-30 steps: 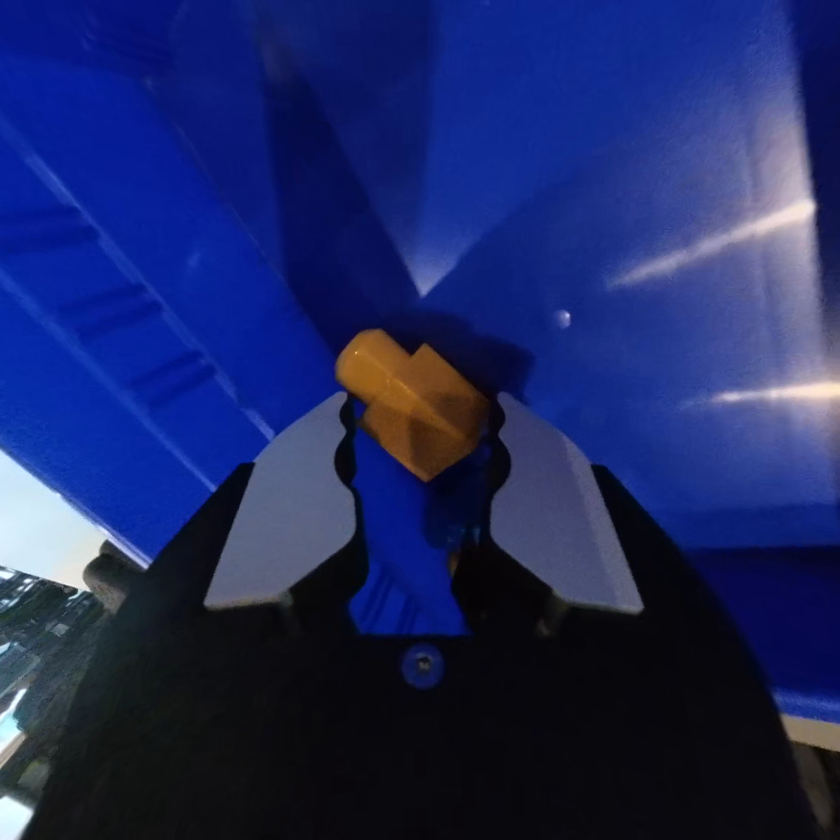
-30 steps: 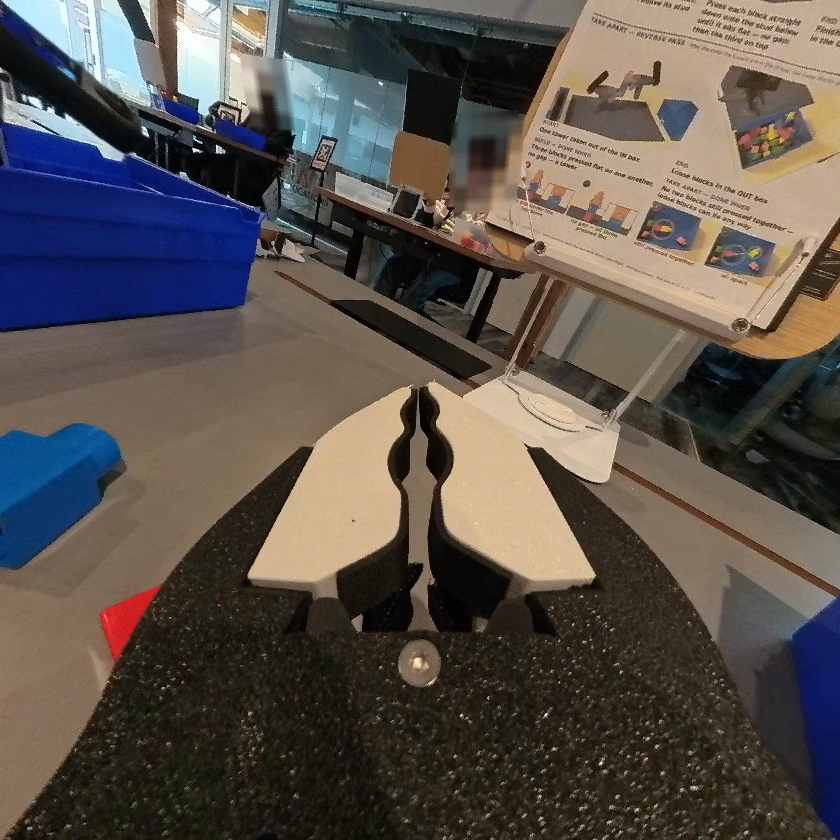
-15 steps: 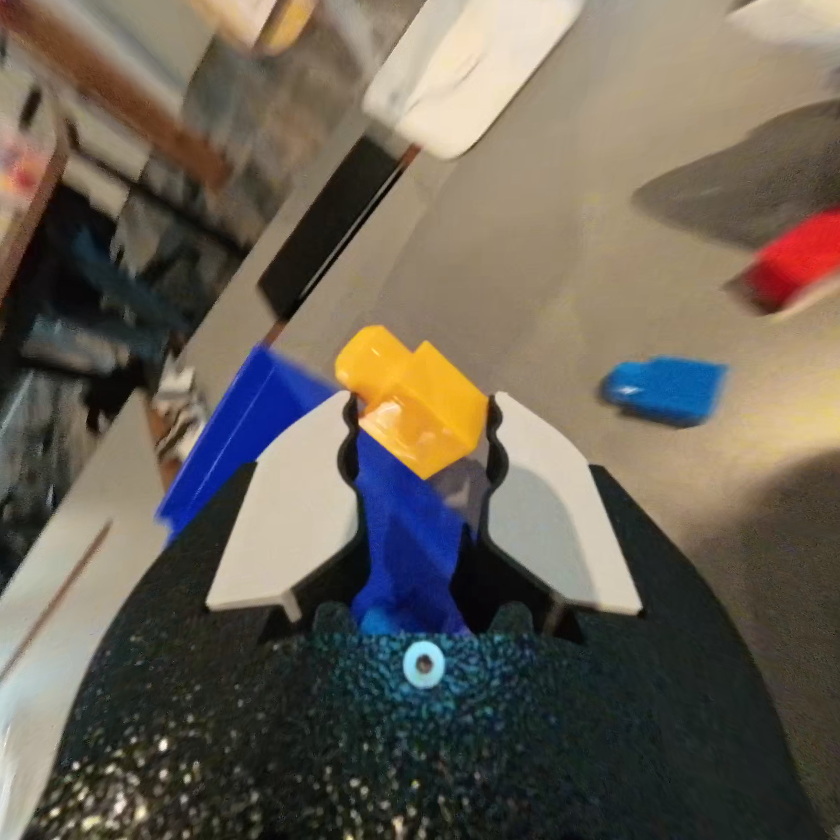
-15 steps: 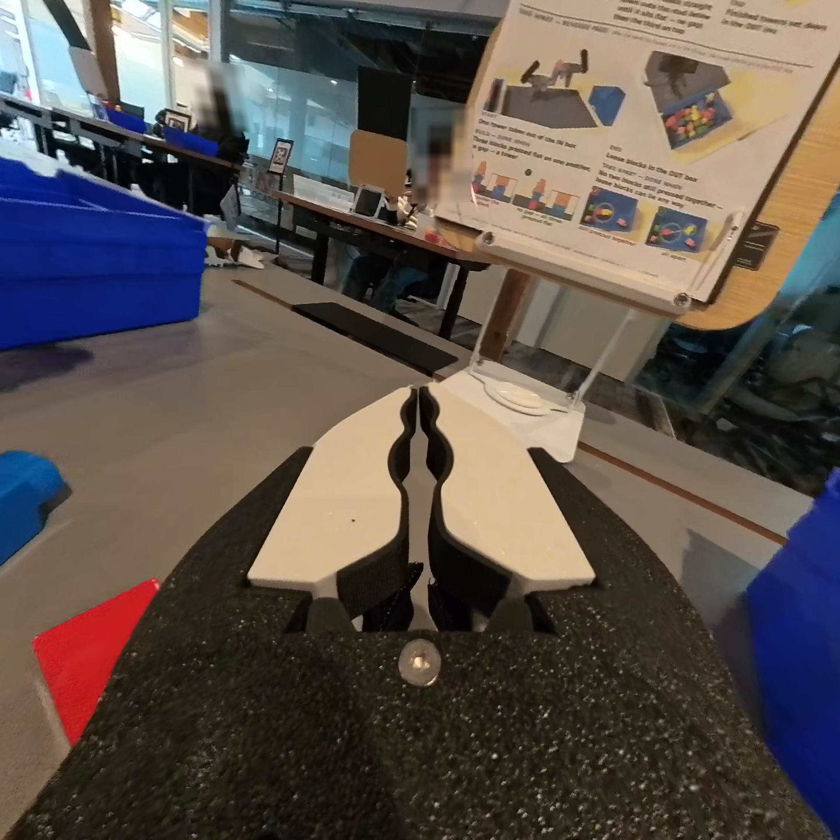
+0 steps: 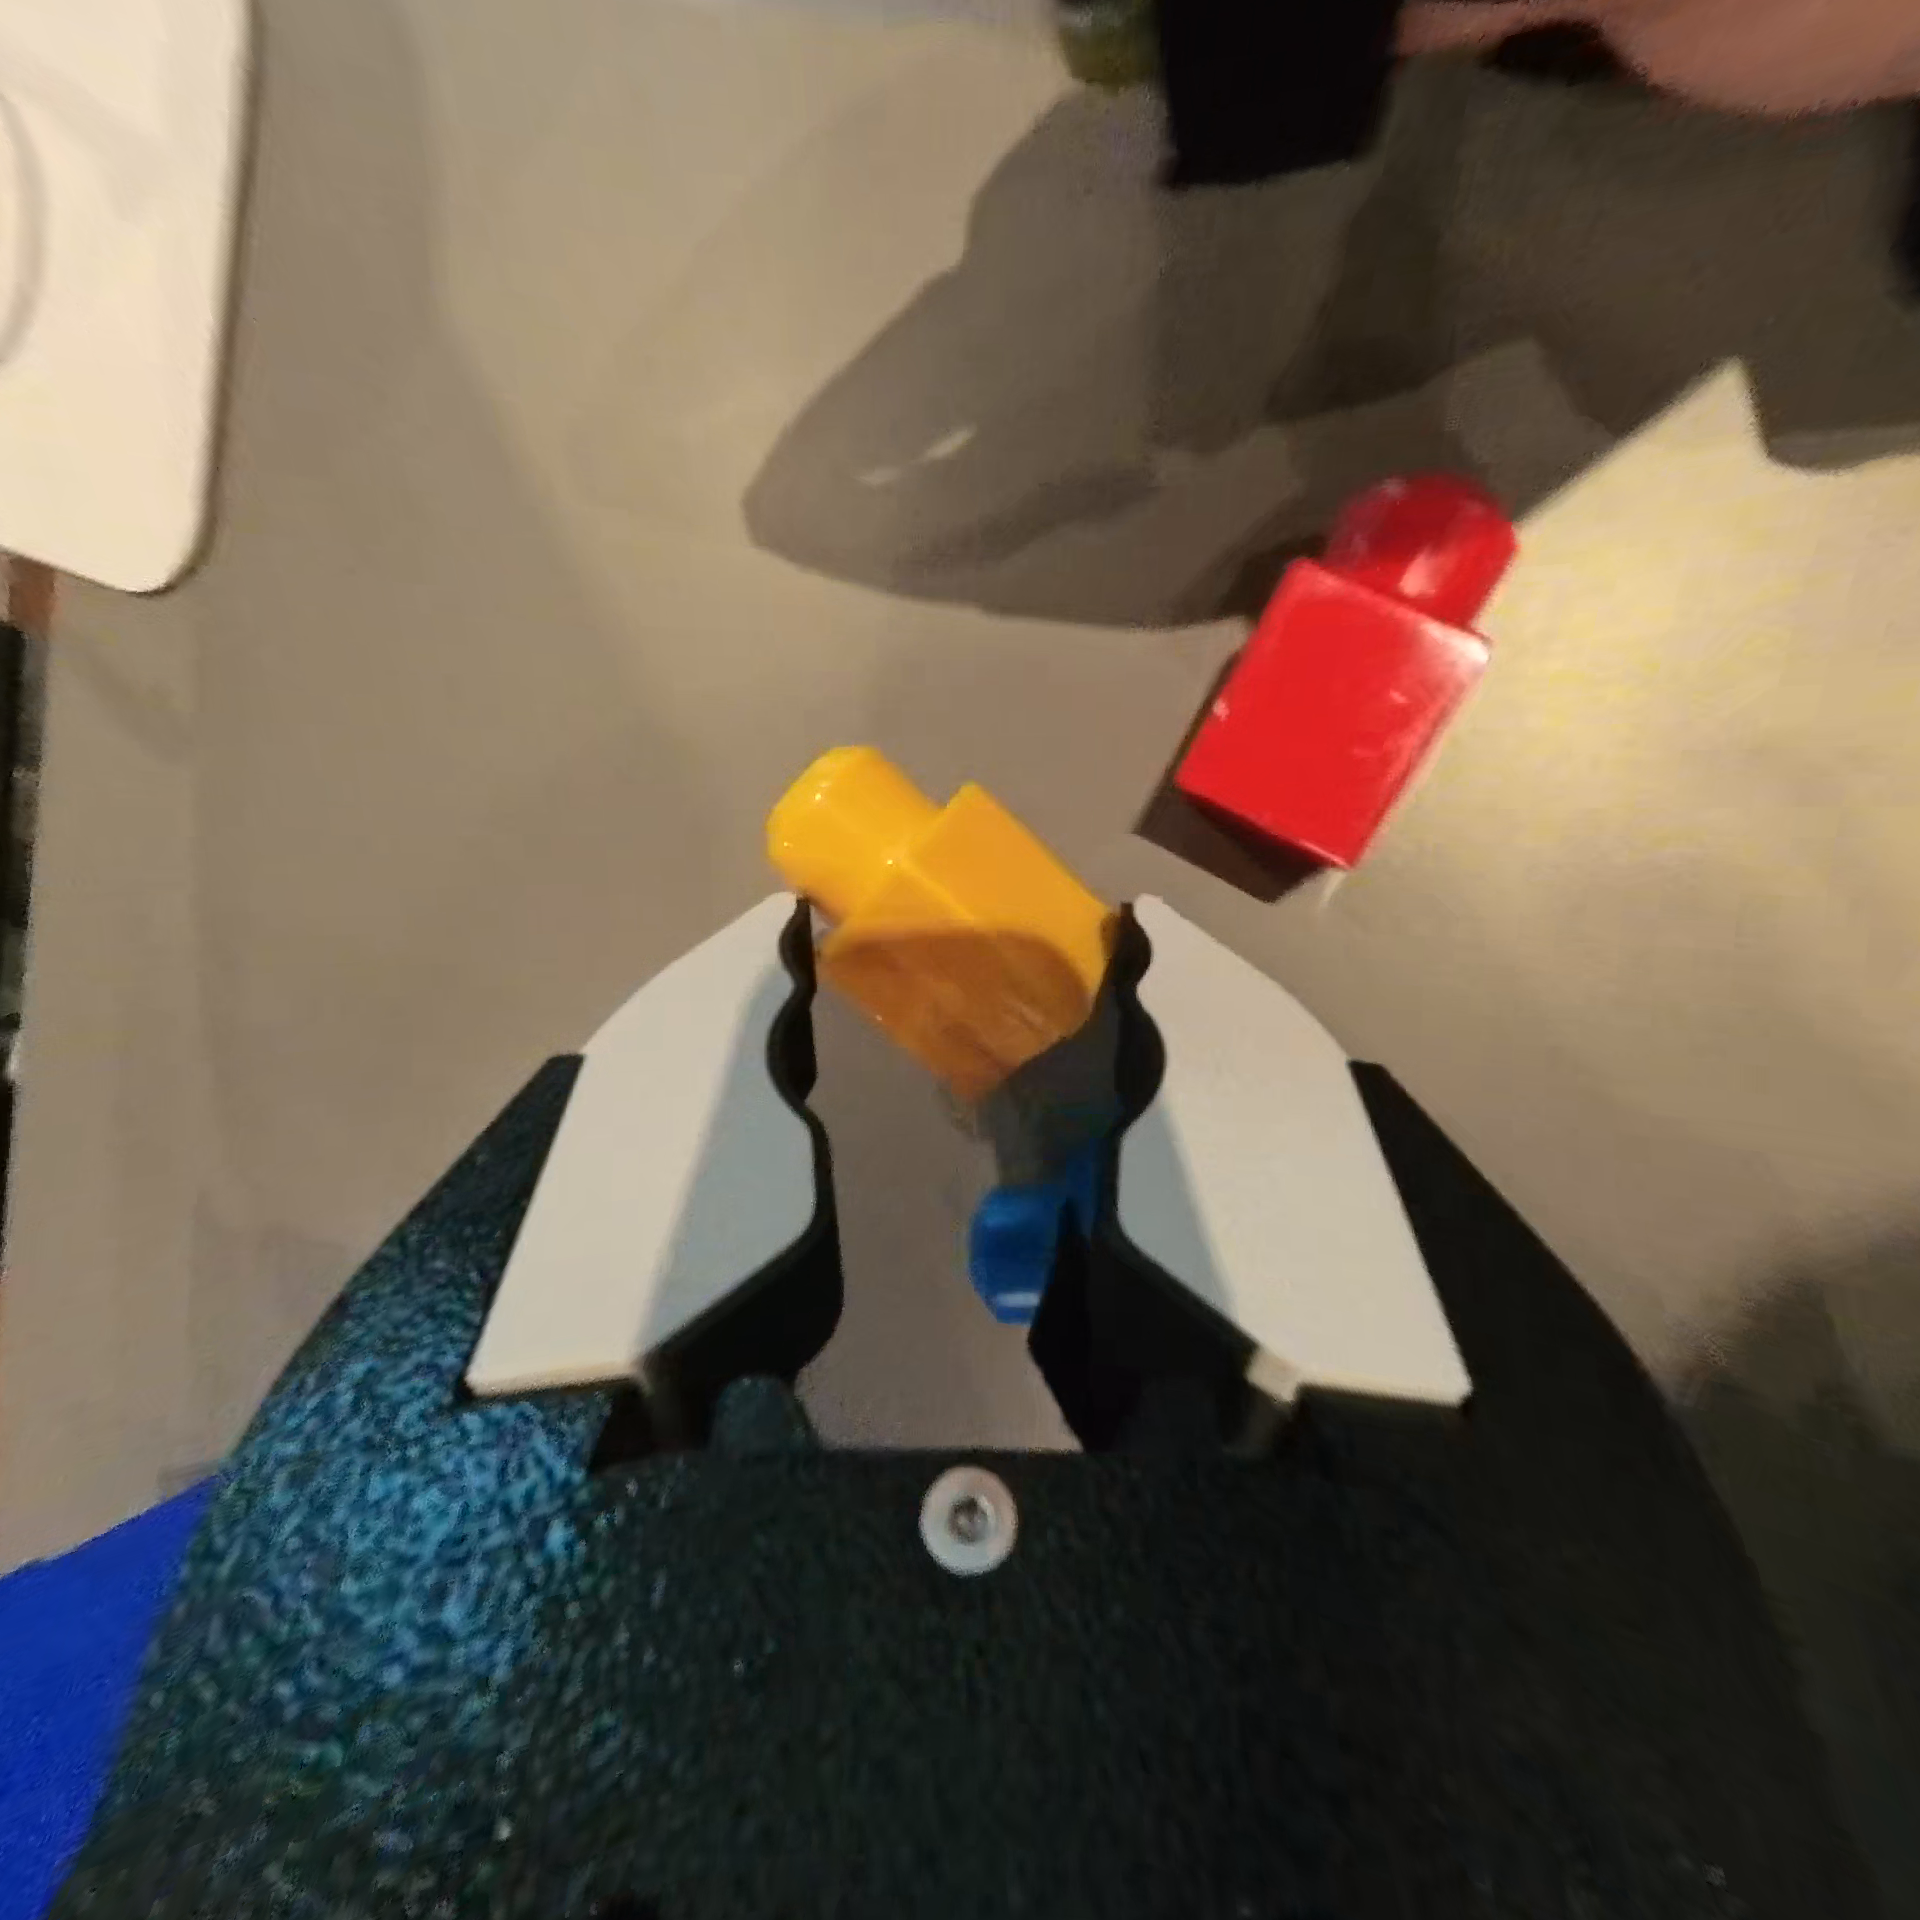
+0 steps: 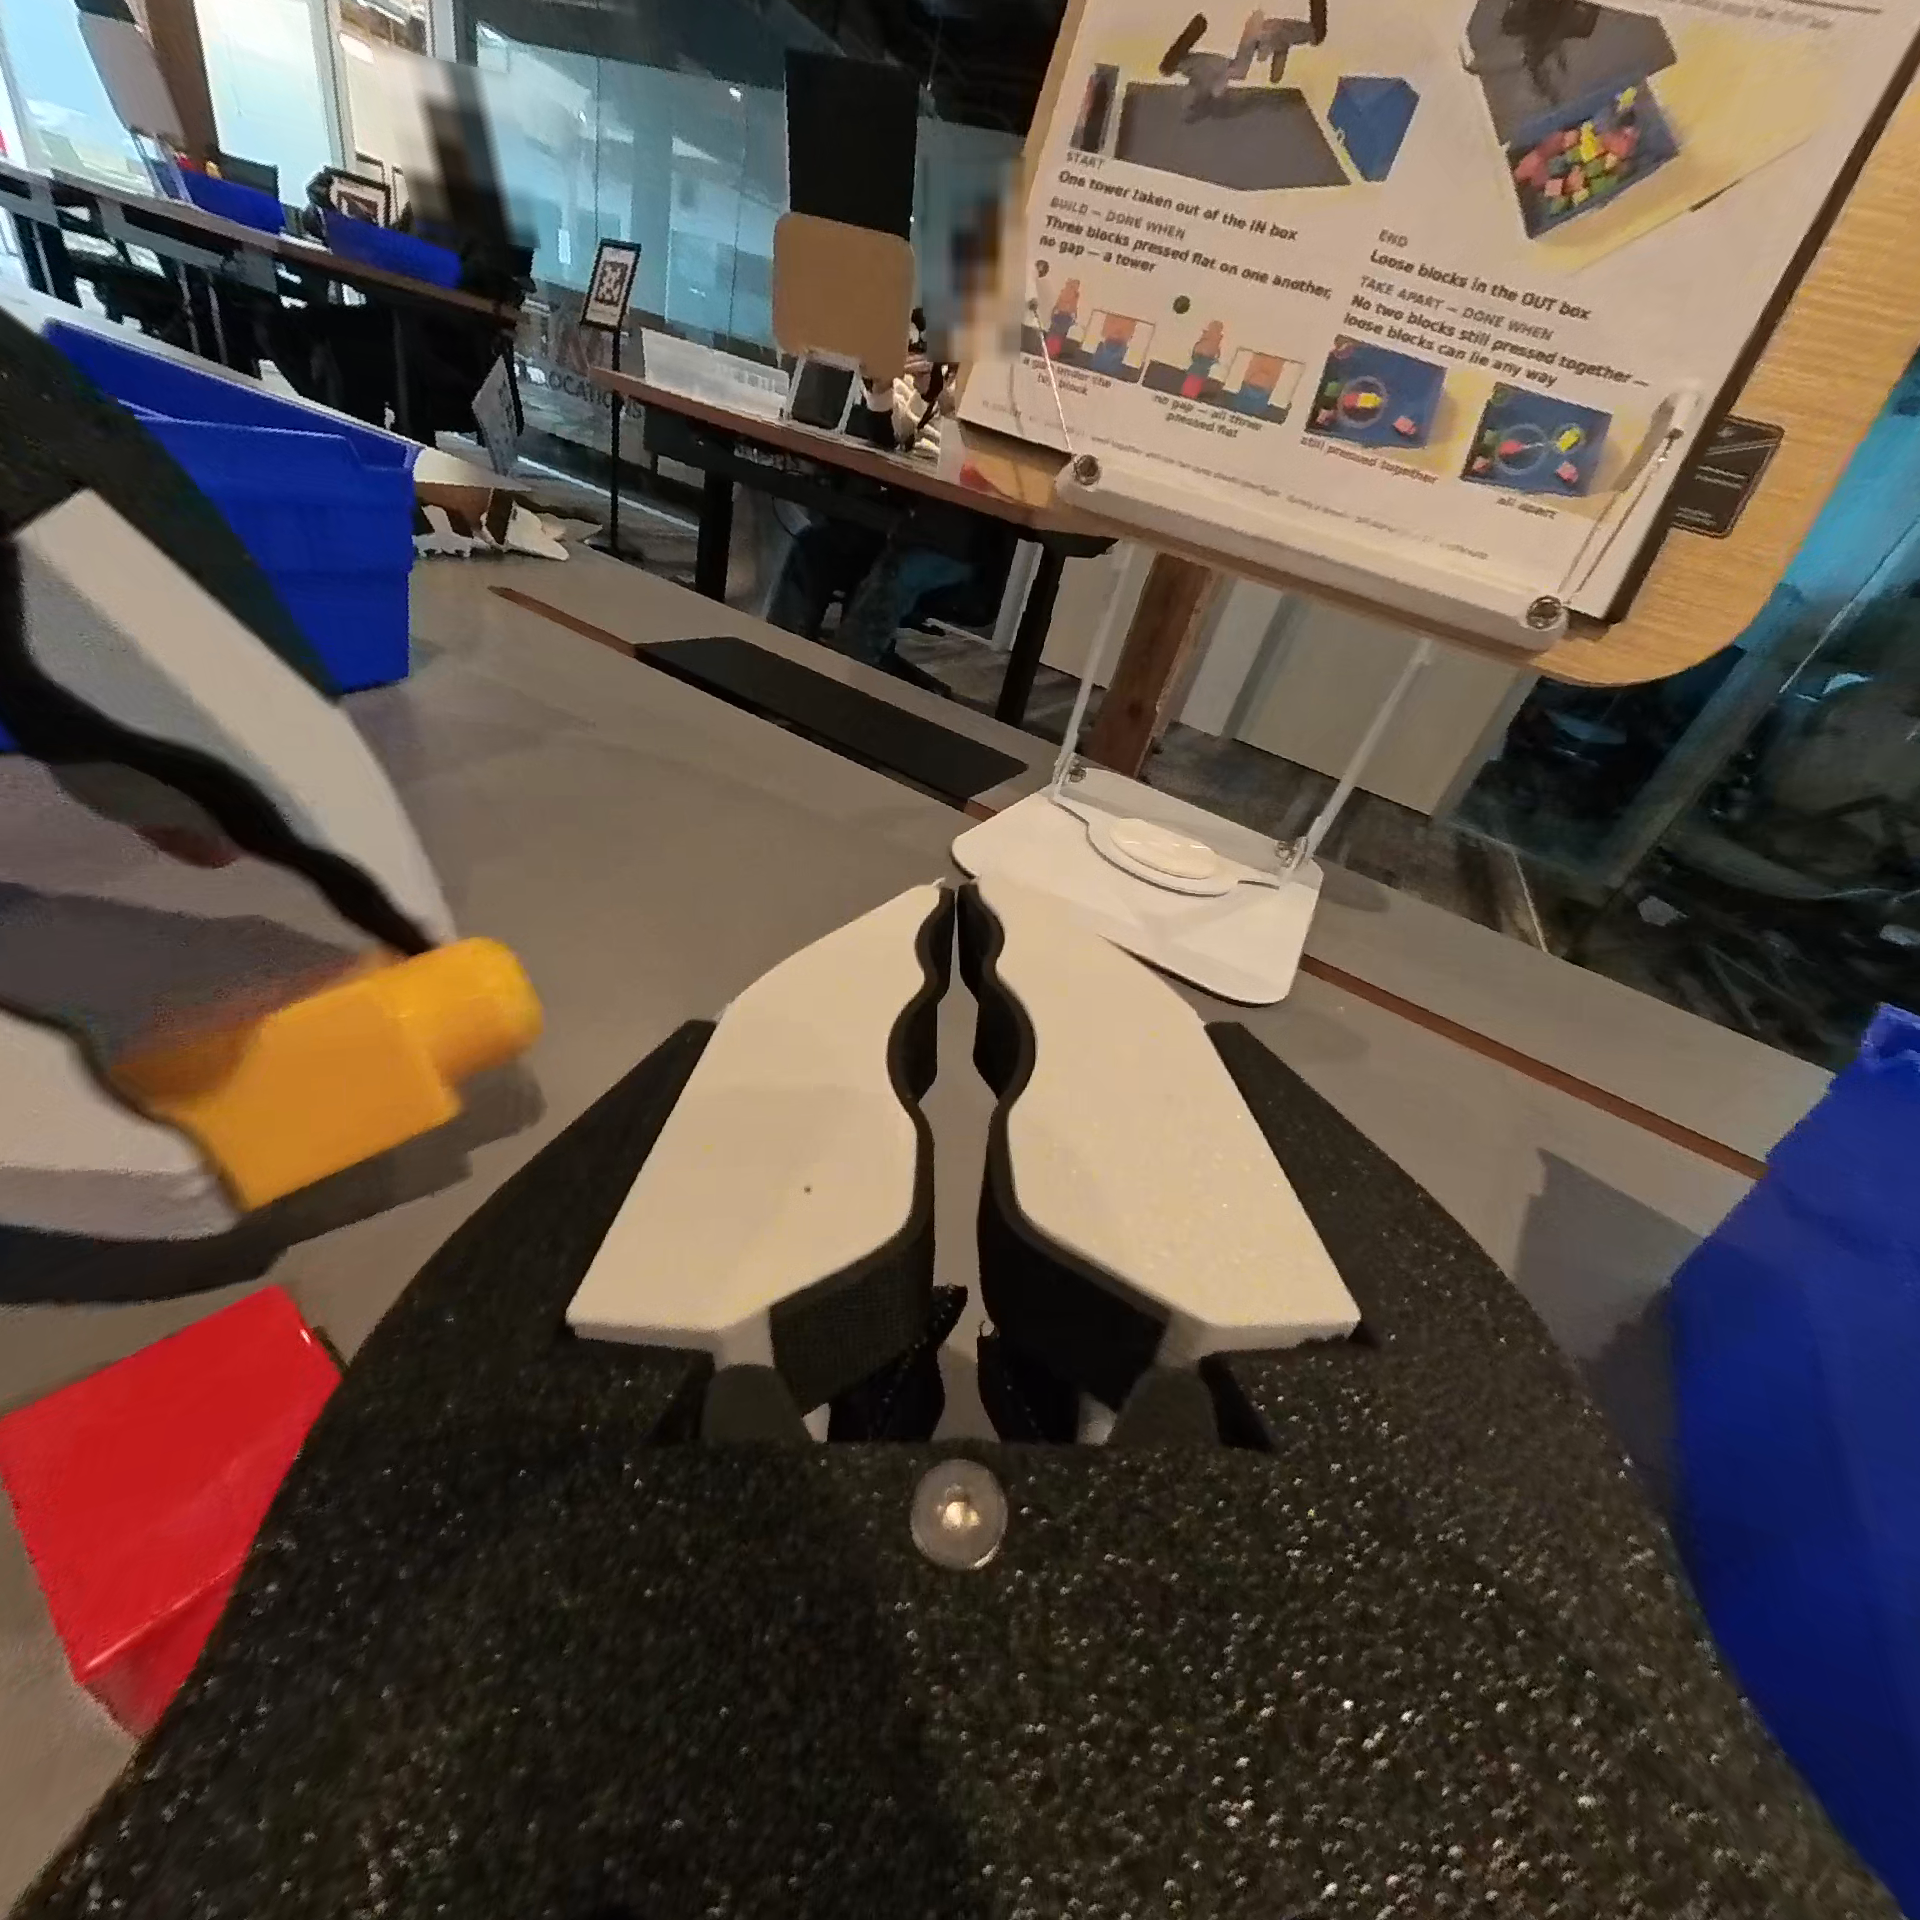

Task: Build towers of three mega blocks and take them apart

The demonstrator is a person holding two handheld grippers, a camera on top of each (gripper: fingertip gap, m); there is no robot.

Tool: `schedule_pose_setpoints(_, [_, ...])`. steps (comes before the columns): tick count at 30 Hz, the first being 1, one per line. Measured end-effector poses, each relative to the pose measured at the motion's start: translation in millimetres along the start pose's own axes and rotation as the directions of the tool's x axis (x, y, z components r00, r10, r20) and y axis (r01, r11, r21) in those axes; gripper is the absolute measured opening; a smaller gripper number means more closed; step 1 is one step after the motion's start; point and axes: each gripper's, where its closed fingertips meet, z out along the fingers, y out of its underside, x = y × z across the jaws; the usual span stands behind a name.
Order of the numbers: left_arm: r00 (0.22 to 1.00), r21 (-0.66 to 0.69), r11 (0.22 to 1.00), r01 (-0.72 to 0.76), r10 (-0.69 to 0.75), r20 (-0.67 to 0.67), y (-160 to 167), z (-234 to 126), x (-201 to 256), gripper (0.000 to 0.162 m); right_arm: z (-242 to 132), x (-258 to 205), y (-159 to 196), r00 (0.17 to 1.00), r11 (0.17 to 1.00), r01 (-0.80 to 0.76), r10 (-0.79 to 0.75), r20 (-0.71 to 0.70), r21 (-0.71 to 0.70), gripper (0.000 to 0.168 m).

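Open grey surface [image 6: 727,831] is left ahead of the right gripper [image 6: 956,904], up to the white sign stand [image 6: 1143,883]. The left side is blocked by the left gripper [image 5: 961,914] with its yellow block [image 5: 935,914], above a red block [image 5: 1340,707] and a blue block [image 5: 1018,1247]. The far left is closed by blue bins [image 6: 291,499], the right by another blue bin [image 6: 1818,1351].

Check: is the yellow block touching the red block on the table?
Apart. The left wrist view shows bare table between the yellow block, held in the left tool, and the red block.
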Motion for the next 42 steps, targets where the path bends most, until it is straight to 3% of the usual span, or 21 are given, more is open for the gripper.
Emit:
schedule_pose_setpoints(3, [0.994,0.089,0.995,0.051,-0.059,0.092,-6.1,-5.6,-9.0,0.06,0.5,-2.5,0.9,1.0,1.0,0.009,-0.009,0.008,0.007,0.001])
schedule_pose_setpoints(6, [0.979,0.138,0.98,0.142,-0.159,0.127,-0.6,-20.8,-11.3,0.083,0.1,-3.9,-2.2,1.0,0.999,0.019,-0.019,0.006,0.033,0.001])
schedule_pose_setpoints(10, [0.938,0.173,0.951,0.257,-0.289,0.193,15.6,-39.7,-13.3,0.099,1.7,-8.2,-2.8,0.999,0.999,0.03,-0.031,0.016,0.033,0.001])
schedule_pose_setpoints(17, [0.922,0.068,0.949,0.307,-0.314,0.225,52.1,-34.4,16.3,0.101,2.2,-12.0,-3.8,0.999,0.999,0.033,-0.034,0.029,0.038,0.001])
schedule_pose_setpoints(23, [0.851,-0.045,0.924,0.379,-0.329,0.41,102.5,-46.7,-6.2,0.092,1.8,-10.7,-4.1,0.999,0.999,0.021,-0.022,0.027,0.041,0.001])
schedule_pose_setpoints(25, [0.808,-0.028,0.895,0.444,-0.387,0.444,111.4,-52.7,-10.4,0.09,1.9,-10.8,-4.0,0.999,0.999,0.022,-0.023,0.027,0.04,0.001])
schedule_pose_setpoints(30, [0.811,0.113,0.882,0.457,-0.466,0.353,88.2,-45.4,-2.0,0.099,2.5,-13.3,-4.0,0.999,0.999,0.031,-0.032,0.035,0.039,0.001])
schedule_pose_setpoints(34, [0.809,0.091,0.874,0.477,-0.477,0.343,90.7,-30.9,-3.2,0.088,2.2,-14.6,-4.1,0.998,0.999,0.035,-0.037,0.042,0.04,0.001])
schedule_pose_setpoints(38, [0.781,0.113,0.84,0.53,-0.536,0.319,92.8,-25.0,-4.7,0.055,1.7,-14.0,-4.4,0.999,0.999,0.028,-0.029,0.042,0.042,0.001])
schedule_pose_setpoints(42, [0.776,0.117,0.847,0.519,-0.523,0.353,98.5,-23.0,-7.6,0.044,1.6,-13.6,-4.5,0.999,0.999,0.021,-0.022,0.043,0.041,0.001])
